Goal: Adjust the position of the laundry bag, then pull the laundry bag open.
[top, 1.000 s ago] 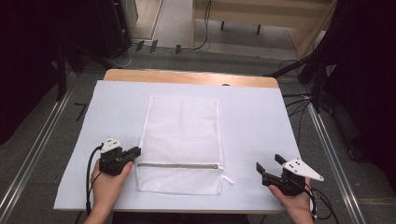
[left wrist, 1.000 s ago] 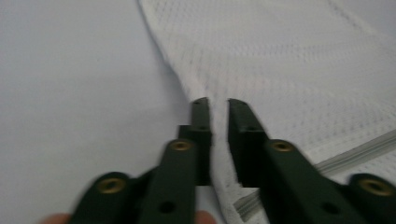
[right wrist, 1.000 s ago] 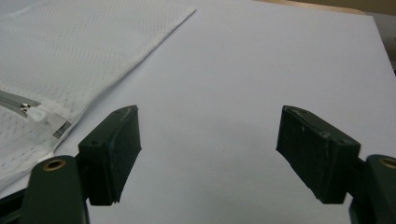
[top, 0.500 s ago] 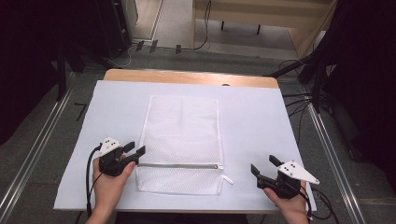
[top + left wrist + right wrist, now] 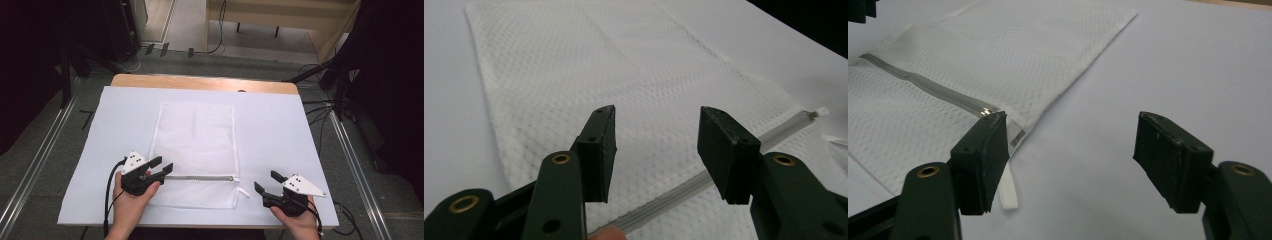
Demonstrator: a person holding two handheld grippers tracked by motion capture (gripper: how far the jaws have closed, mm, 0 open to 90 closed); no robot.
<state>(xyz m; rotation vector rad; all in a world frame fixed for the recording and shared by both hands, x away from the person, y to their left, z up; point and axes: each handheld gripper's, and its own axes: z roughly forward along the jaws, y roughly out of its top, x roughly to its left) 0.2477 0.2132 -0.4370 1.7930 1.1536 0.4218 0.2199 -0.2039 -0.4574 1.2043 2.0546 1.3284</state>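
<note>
A white mesh bag lies flat on the cloth-covered table, its grey zipper running across near the front edge. My left gripper hovers over the zipper's left end. Its jaws have just been opening and stand open, with nothing between them. In the left gripper view the left gripper sits above the mesh, and the zipper passes under one jaw. My right gripper is to the right of the bag. Its jaws have just been closing a little, still open and holding nothing. The zipper pull and white tab lie beside one jaw of the right gripper.
A pale sheet covers the table, and a strip of wooden tabletop shows at the far edge. Metal rails run along both sides on the floor, and cables lie at the back right.
The left gripper's jaws have opened and it has shifted right over the bag's left edge. The right gripper has moved left toward the zipper's end, its jaws slightly narrower.
</note>
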